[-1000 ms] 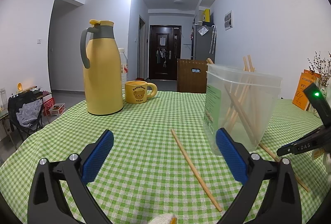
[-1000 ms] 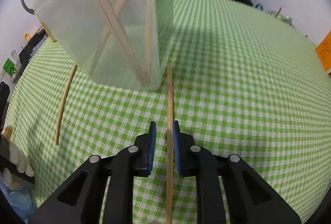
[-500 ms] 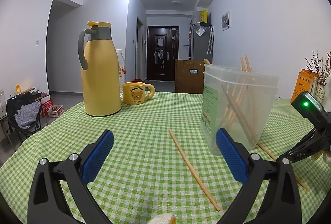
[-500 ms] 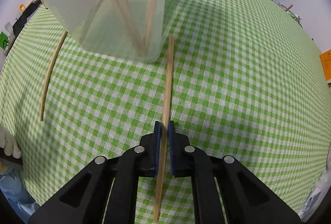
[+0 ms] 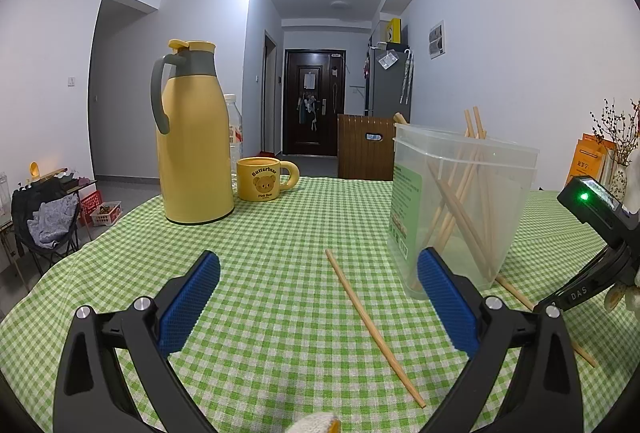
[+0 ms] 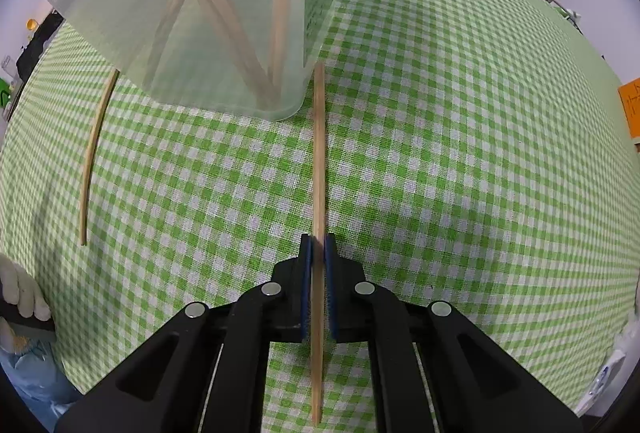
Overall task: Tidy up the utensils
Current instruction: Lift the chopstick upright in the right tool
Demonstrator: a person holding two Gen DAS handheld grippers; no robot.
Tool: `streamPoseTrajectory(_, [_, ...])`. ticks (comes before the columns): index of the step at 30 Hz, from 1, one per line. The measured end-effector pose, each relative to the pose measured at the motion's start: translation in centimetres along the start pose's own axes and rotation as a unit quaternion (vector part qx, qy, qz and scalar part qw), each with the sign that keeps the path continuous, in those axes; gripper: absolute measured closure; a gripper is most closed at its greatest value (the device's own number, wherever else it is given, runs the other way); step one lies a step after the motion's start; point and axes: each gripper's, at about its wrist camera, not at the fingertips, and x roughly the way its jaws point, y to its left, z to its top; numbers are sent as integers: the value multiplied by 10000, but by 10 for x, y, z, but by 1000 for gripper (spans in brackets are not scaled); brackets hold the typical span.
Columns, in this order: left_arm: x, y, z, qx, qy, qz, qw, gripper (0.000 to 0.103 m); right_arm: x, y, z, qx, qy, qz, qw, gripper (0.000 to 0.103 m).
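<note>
right gripper (image 6: 319, 245) jaws closed since earlier | clamping chopstick (image 6: 319, 153) | tablecloth (image 6: 440, 153)

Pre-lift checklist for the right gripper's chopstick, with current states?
1. Right gripper shut on chopstick: ok.
2. Grip centred: not ok, pads sit toward the near end, long end forward.
3. Far tip clear of container: cannot tell, it lies close beside the wall.
4. Container upright, top open, chopsticks inside: ok.
5. Left gripper open, holding nothing: ok.
6. Other loose chopstick left on cloth: ok, next pick.
</note>
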Motion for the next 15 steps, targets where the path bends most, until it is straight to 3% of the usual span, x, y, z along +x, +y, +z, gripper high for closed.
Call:
streamPoseTrajectory(4, [0,0,0,-7,7,-1,10000,7,-5,-1,-4,82,-230,16,9997,97])
streamPoseTrajectory(8, [0,0,0,-3,11,-3,10000,7,-28,-17,-8,336,-846,175,9957,97])
streamPoseTrajectory(15, [0,0,0,-3,20,-1,10000,7,-76,-38,-29,722,-2463,371,9658,97])
